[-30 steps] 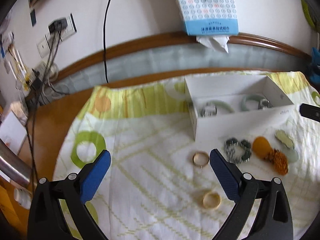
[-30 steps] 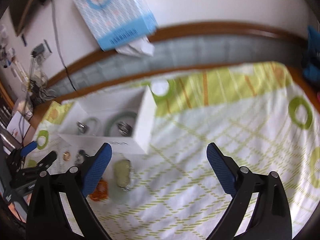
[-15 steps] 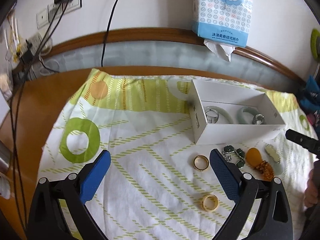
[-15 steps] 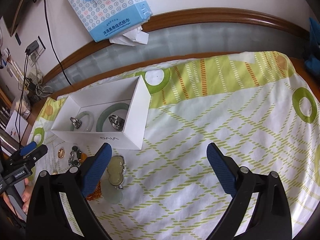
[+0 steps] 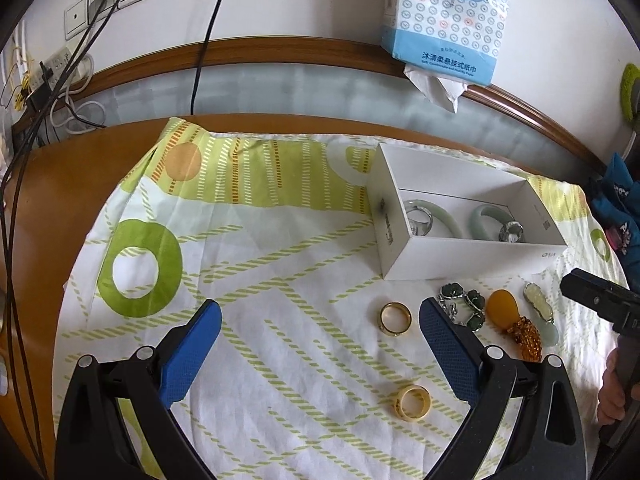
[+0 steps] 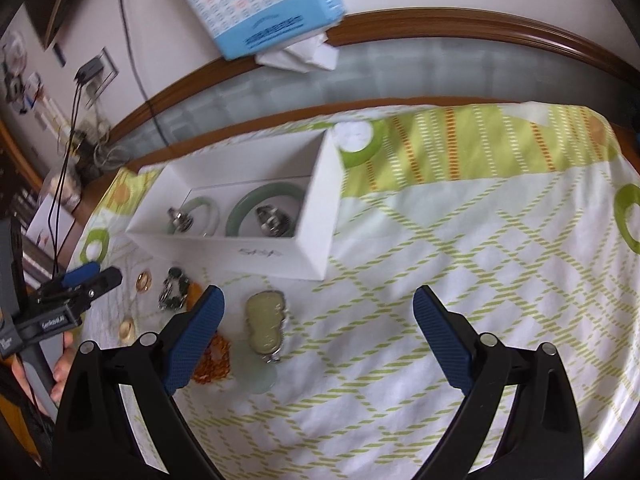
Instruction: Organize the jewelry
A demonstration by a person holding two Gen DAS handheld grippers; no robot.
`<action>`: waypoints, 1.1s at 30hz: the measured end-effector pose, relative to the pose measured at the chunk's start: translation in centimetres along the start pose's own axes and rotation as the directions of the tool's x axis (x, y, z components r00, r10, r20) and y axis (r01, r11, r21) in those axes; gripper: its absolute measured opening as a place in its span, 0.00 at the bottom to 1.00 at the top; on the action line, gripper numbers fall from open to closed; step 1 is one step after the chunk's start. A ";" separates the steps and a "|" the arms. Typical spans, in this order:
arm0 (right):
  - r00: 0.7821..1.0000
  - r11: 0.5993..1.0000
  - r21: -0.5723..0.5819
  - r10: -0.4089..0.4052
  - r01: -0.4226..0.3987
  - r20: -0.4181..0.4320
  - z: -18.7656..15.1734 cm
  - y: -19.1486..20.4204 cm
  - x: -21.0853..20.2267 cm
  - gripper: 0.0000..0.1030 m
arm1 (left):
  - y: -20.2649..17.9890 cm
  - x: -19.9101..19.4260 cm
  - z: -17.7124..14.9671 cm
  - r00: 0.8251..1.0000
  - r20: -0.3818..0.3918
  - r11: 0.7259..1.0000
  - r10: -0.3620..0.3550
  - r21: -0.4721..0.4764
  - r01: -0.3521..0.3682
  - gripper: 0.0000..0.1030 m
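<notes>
From the left wrist view, the left tool (image 5: pixel 320 314) hangs over a cloth (image 5: pixel 280 264) patterned in green and white that covers the brown counter (image 5: pixel 80 184), its blue-padded jaws spread wide with nothing between them. Beyond its right finger a white box (image 5: pixel 464 258) stands on the cloth, and inside it lie two pale green bangles (image 5: pixel 436 216), each with a silvery ring resting in or against it. In front of the box the loose jewelry sits in a row: a gold ring (image 5: pixel 395 318) just left of the right finger, a dark green bracelet (image 5: pixel 464 304) partly hidden behind that finger, an amber pendant (image 5: pixel 505 309) with an orange beaded cluster below it, and a pale pendant (image 5: pixel 540 302) furthest right. A second gold ring (image 5: pixel 414 402) lies nearer the camera, apart from the row. A tissue pack (image 5: pixel 444 16) hangs on the wall behind. From the right wrist view, which is somewhat blurred, the right tool (image 6: pixel 318 308) also stands wide open and holds nothing; its jaws have just been closing slightly. The pale pendant (image 6: pixel 266 322) lies between its fingers, close to the left one and touched by neither, with the orange beads beside that finger. The box (image 6: pixel 316 236) stands just beyond, and the left tool (image 6: pixel 86 276) shows at the left edge near the gold rings
</notes>
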State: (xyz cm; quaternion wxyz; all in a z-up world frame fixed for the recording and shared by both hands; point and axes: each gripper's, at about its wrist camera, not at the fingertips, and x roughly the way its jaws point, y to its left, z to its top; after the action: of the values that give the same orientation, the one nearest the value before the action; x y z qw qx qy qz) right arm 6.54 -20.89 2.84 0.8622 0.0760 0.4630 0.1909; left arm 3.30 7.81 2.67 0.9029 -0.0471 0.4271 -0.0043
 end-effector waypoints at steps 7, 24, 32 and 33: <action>0.999 0.998 -0.053 0.025 -0.028 -0.046 -0.5 1.1 0.9 0.60 | -0.1 -0.1 0.0 1.000 0.002 1.000 0.015 0.010 -0.016 0.94; 1.000 0.961 -0.276 -0.009 0.017 0.030 -1.6 5.9 0.5 0.40 | -0.8 -0.2 0.0 0.999 0.017 0.998 0.048 0.040 -0.049 0.94; 0.984 0.893 -0.414 0.170 -0.175 -0.047 -3.0 8.8 -0.7 0.35 | -1.5 -0.6 -0.1 0.997 0.044 0.996 0.056 0.073 -0.059 0.94; 0.988 0.906 -0.394 0.154 -0.154 -0.033 -2.6 8.3 -0.7 0.35 | -1.5 -0.7 -0.1 0.998 0.045 0.996 0.053 0.073 -0.056 0.94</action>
State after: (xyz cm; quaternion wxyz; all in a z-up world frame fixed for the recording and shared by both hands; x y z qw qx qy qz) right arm 1.85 -13.74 4.48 0.8417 -0.0636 0.4080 0.3480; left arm 2.80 6.32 3.26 0.9129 -0.0018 0.4082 0.0055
